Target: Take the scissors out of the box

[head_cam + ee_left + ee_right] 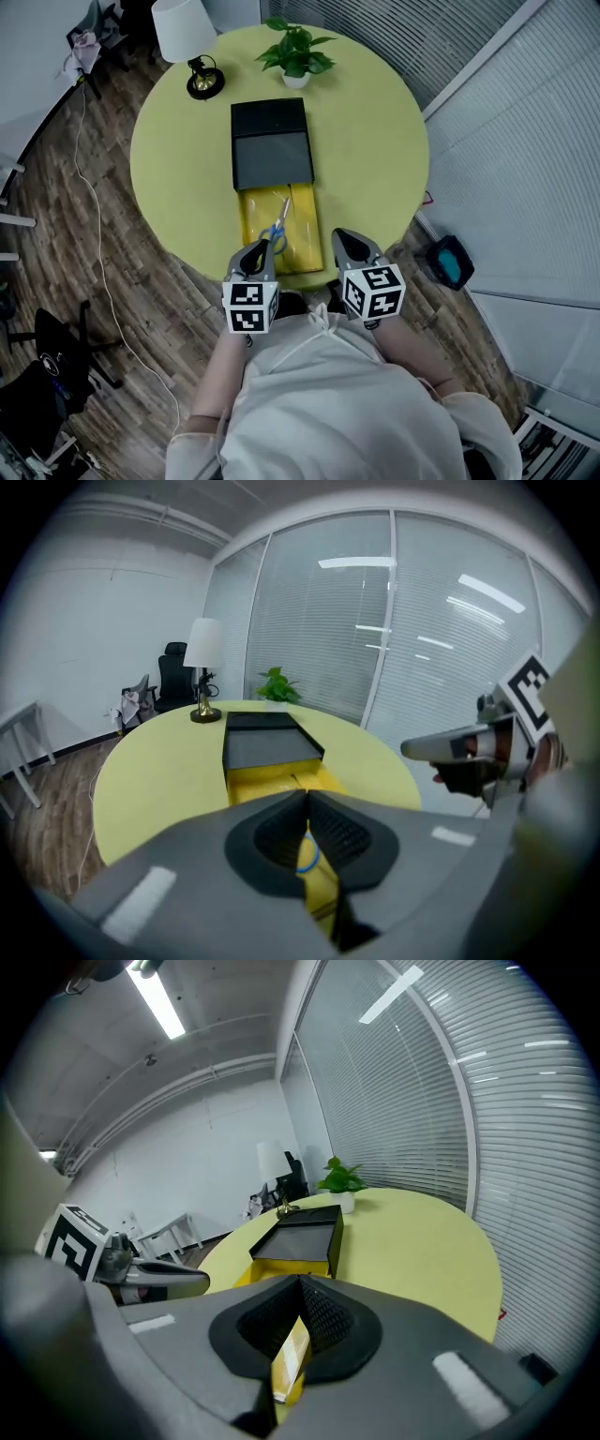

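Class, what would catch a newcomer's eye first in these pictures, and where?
The round yellow table fills the head view, with a black box in its middle and a yellow drawer pulled out toward the person. Blue-handled scissors lie in that drawer, just ahead of the shut left gripper; the shut right gripper hovers beside it.

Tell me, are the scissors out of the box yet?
Not yet. Done: the yellow tray is slid out of the black sleeve. In hand: nothing; the left gripper and right gripper are shut near the tray. To do: lifting the blue-handled scissors out of it.
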